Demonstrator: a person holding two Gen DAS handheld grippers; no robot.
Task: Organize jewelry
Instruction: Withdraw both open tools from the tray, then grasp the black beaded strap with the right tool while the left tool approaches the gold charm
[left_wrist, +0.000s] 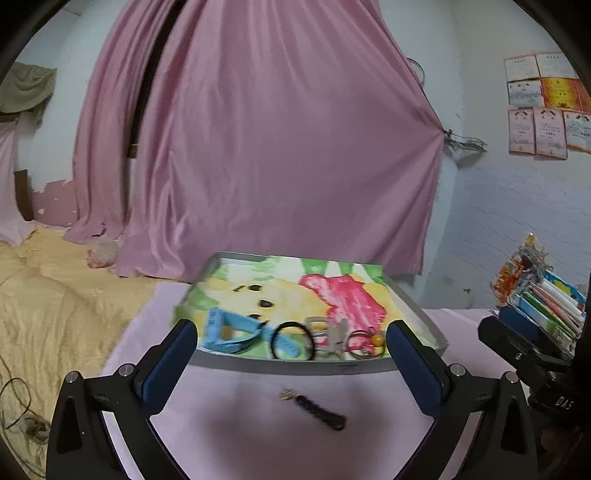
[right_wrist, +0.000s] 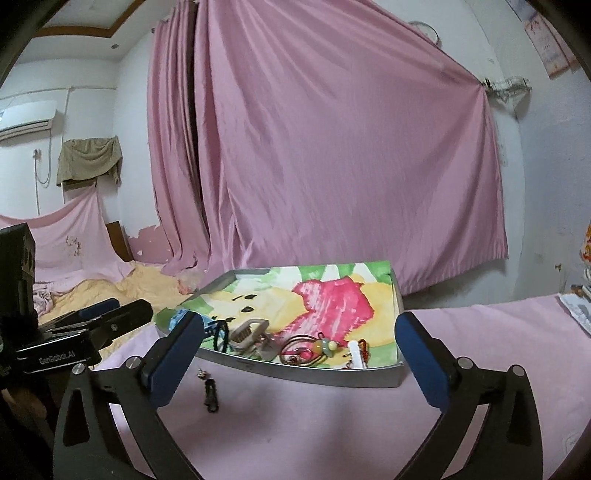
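Both my tools wide open, nothing in them: left tool (left_wrist: 291, 354), right tool (right_wrist: 299, 350). Jewelry sits along the tray (left_wrist: 295, 365) near edge; dark beaded piece (left_wrist: 319, 410) lies on the pink worktop (left_wrist: 240, 424), just outside the tray.

My left claw (left_wrist: 291, 354) shows black arms and dark blue pads; my right claw (right_wrist: 299, 345) is coloured the same. Pale pink cloth (left_wrist: 240, 424) covers the tabletop. The tray (left_wrist: 295, 365) is grey, lined with a painted sheet (left_wrist: 332, 291) in green, yellow and hot pink blotches. There's a light blue strap (left_wrist: 229, 332), a black hair tie (left_wrist: 291, 341), a reddish ring with an orange bead (left_wrist: 376, 340). Black tassel charm (left_wrist: 321, 411) on the cloth. Pink curtain (left_wrist: 277, 129) behind, yellow blanket (left_wrist: 55, 295) off left.
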